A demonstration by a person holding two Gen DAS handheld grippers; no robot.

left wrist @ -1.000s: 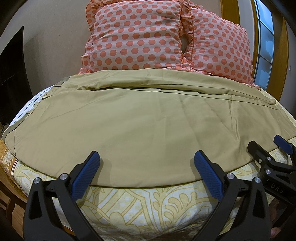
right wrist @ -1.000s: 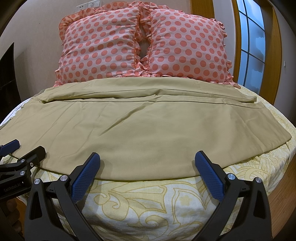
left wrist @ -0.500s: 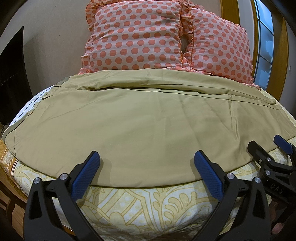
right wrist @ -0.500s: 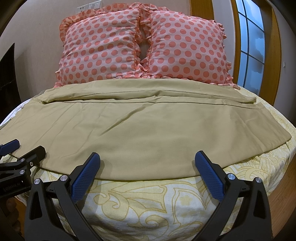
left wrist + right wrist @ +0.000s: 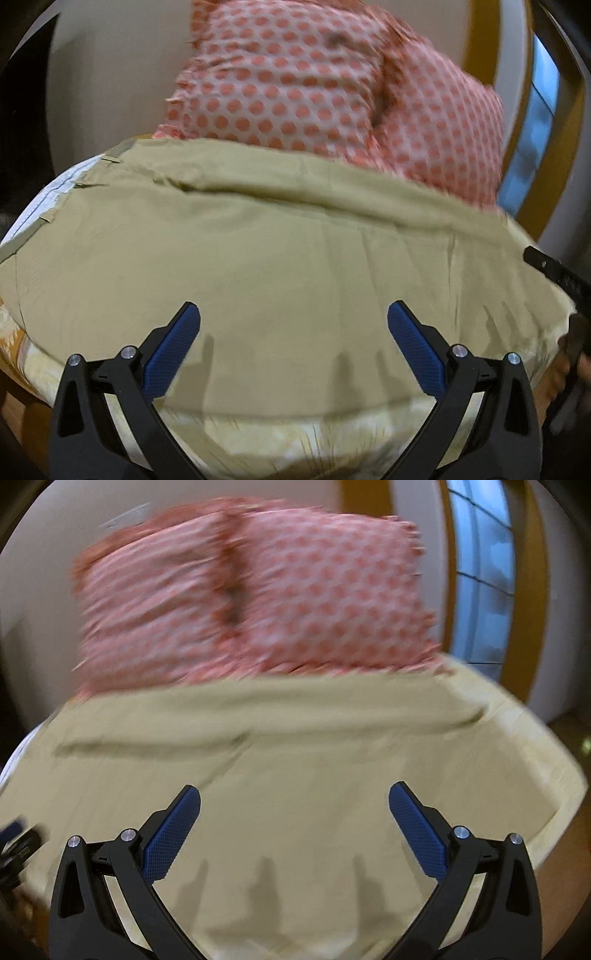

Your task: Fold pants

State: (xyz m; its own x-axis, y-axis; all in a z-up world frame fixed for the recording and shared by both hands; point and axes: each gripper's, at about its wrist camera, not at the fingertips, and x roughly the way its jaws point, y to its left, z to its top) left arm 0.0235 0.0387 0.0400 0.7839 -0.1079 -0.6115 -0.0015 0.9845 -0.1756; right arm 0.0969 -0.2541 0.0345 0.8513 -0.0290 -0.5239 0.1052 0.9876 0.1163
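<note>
Khaki pants lie spread flat across a bed, covering most of its top. They reach from the bed's near edge back to two pink pillows with coral dots that stand against the wall at the head of the bed. A lengthwise fold or seam runs across the fabric near the pillows. At the bed's left edge a strip of white lining shows at one end of the pants.

The left gripper points forward and slightly down over the near edge of the bed. Its two black fingers with blue pads are spread wide, with only pants fabric seen between them and nothing gripped. Their shadows fall on the cloth just below.

The right gripper has the same pose over the near edge, further toward the bed's right side. Its blue pads are also wide apart and hold nothing. In the left wrist view its black frame shows at the far right edge.

Both views are motion-blurred, the right one more so. A yellow patterned bedsheet shows below the pants at the near edge. A window with a wooden frame stands beyond the bed's right side.
</note>
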